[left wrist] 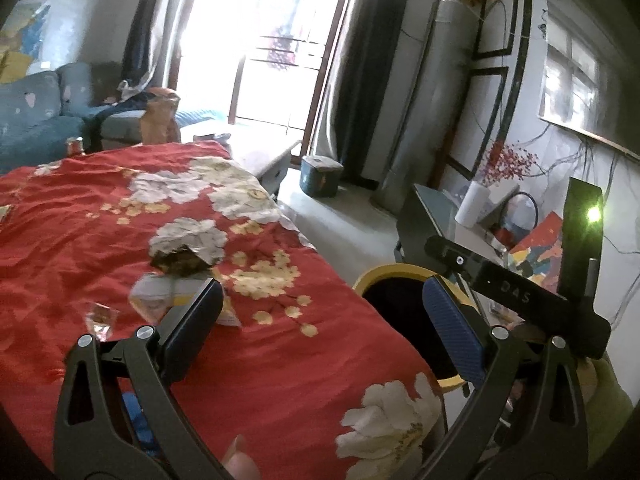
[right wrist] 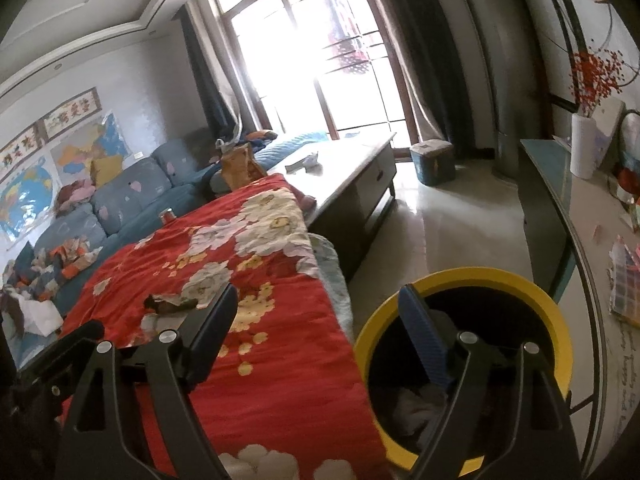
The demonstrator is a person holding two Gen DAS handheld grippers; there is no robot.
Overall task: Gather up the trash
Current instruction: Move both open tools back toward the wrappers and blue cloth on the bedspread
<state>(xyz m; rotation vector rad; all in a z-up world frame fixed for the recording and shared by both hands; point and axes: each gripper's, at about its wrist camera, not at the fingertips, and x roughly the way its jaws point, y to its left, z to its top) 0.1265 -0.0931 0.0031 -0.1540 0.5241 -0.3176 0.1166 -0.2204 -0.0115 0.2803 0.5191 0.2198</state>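
Both grippers, left (left wrist: 322, 308) and right (right wrist: 320, 322), have wide, empty fingers; the crumpled wrapper (left wrist: 182, 260) lies just past the left gripper's left finger, nearer that hand.

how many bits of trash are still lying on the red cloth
3 that I can make out, all near the left gripper: a dark crumpled wrapper on a white flower, a pale flat packet just in front of it, and a clear plastic scrap to the left. More could be hidden behind the grippers.
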